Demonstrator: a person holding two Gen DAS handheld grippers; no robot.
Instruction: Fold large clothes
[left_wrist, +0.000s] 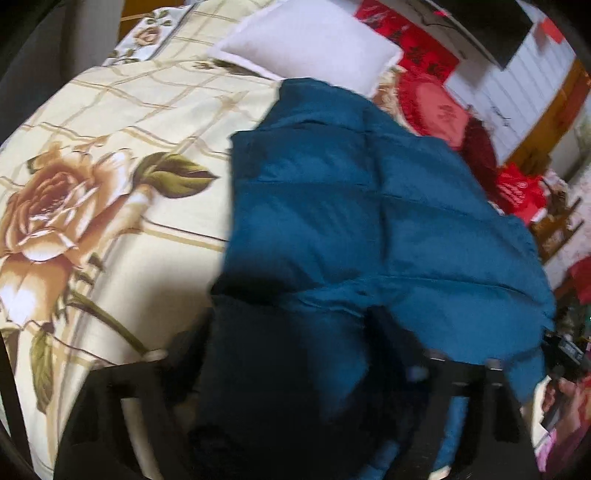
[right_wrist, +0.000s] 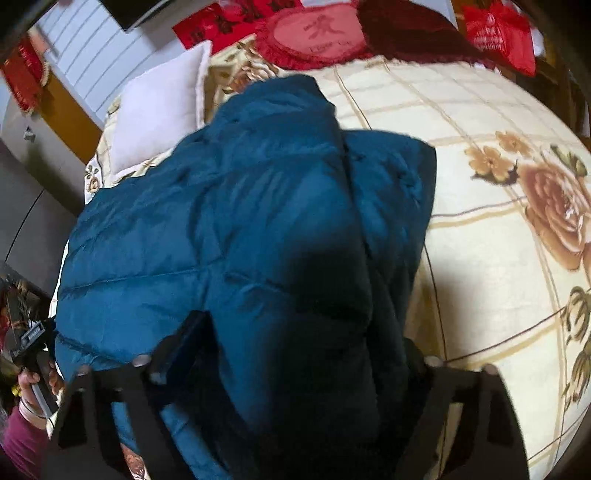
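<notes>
A teal blue quilted puffer jacket lies in thick folds on a bed with a cream rose-print sheet. My left gripper straddles the jacket's near edge, and dark bunched fabric fills the space between its fingers. From the right wrist view the same jacket shows a rolled fold running toward me. My right gripper has that fat fold packed between its fingers, which press on its sides. Each wrist view catches the other hand-held gripper at its outer edge, with a hand on the handle.
A white pillow lies beyond the jacket's far end. Red cushions and red paper decorations sit along the head of the bed. Open sheet stretches to the right of the jacket, and more to its left in the left wrist view.
</notes>
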